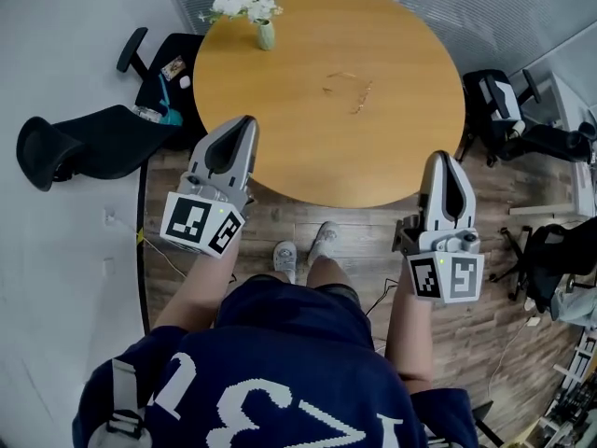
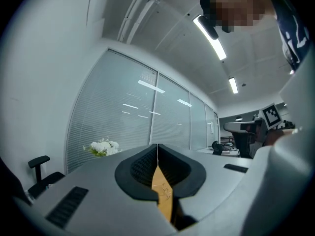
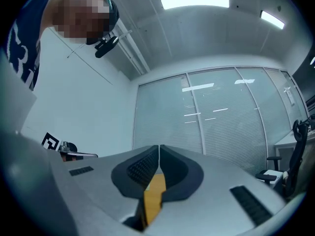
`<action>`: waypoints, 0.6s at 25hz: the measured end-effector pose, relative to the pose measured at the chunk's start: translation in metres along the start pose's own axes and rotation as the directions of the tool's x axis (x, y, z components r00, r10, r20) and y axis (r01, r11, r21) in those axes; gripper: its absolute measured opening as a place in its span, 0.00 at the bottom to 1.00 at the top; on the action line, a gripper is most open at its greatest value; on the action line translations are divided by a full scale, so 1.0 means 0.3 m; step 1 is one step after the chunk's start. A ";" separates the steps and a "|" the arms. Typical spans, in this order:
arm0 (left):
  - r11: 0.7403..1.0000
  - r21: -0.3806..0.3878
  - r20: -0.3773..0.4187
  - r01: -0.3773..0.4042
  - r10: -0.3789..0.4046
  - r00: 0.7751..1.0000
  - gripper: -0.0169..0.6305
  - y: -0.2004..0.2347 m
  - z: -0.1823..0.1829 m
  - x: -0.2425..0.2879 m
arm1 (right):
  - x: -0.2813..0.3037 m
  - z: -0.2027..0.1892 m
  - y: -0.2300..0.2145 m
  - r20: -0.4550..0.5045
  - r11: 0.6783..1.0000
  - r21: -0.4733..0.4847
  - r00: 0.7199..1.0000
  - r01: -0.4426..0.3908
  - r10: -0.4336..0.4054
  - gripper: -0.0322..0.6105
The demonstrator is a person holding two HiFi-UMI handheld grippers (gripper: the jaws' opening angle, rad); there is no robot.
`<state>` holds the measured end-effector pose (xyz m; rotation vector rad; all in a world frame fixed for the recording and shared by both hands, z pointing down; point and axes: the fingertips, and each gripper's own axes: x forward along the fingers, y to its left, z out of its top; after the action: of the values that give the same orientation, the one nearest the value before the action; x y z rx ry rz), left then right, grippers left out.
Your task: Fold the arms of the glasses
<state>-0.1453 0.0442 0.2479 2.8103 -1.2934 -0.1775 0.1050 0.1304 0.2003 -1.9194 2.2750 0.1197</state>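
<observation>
A thin wire-framed pair of glasses (image 1: pixel 351 90) lies on the round wooden table (image 1: pixel 280 110), right of its middle; I cannot tell how the arms stand. My left gripper (image 1: pixel 247 122) is shut and empty, its tip over the table's near left edge, well short of the glasses. My right gripper (image 1: pixel 438 157) is also shut and empty, at the table's near right edge. In the left gripper view the jaws (image 2: pixel 157 147) meet with only a strip of the wooden table (image 2: pixel 164 200) below them. The right gripper view shows the same closed jaws (image 3: pixel 159 147).
A small vase of white flowers (image 1: pixel 252 6) stands at the table's far left edge, and the flowers (image 2: pixel 102 146) show in the left gripper view. Black office chairs stand at the left (image 1: pixel 93 143) and right (image 1: pixel 508 110). The person's feet (image 1: pixel 303 248) are near the table's edge.
</observation>
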 end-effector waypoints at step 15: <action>0.993 0.043 0.049 -0.109 0.107 0.993 0.05 0.116 0.055 0.359 | 0.486 0.019 -0.225 0.068 0.987 0.009 0.984 -0.163 0.162 0.10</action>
<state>-0.1041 -0.0599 0.2252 2.7797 -1.4743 -0.2129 0.1482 -0.0218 0.1720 -1.6933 2.3783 0.1848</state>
